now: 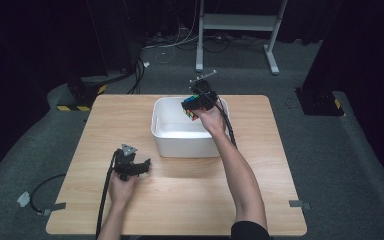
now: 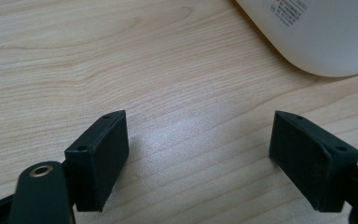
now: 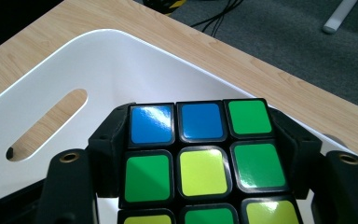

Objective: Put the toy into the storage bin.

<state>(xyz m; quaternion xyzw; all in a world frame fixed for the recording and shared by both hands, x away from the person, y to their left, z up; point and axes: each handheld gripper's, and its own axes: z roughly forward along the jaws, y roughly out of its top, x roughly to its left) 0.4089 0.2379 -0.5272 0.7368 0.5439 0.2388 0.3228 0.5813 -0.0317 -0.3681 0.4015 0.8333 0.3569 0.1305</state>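
Right gripper [image 3: 200,154]: jaws pressed on both sides of a puzzle cube [image 3: 200,158], one pad on each flank, firm pinch. The face toward the camera shows blue, green and yellow stickers. The cube hangs in the air over the white bin [image 1: 180,140], above its far right part, clear of the bin floor. In the high view the right gripper [image 1: 200,102] sits just above the far rim with the cube [image 1: 192,106] tilted. Held like this, my read is that the cube is being carried into the bin for a drop, or possibly lifted out; can't tell which from this alone. The side grip leaves the cube's underside free, so it can be set flat on the bin floor.

Left gripper [image 2: 198,158]: jaws spread wide, nothing between them, just bare table [image 2: 121,56] below. It is near the bin's front left corner [image 2: 326,42], not touching it. In the high view the left gripper [image 1: 130,165] hovers or rests low on the table in front of the bin, well apart from the cube. It looks parked, kept out of the way while the right hand works.

The bin stands on the far middle of the table [image 1: 180,200]; the slot handle [image 3: 46,123] in its wall is beyond the cube. The bin looks empty inside.
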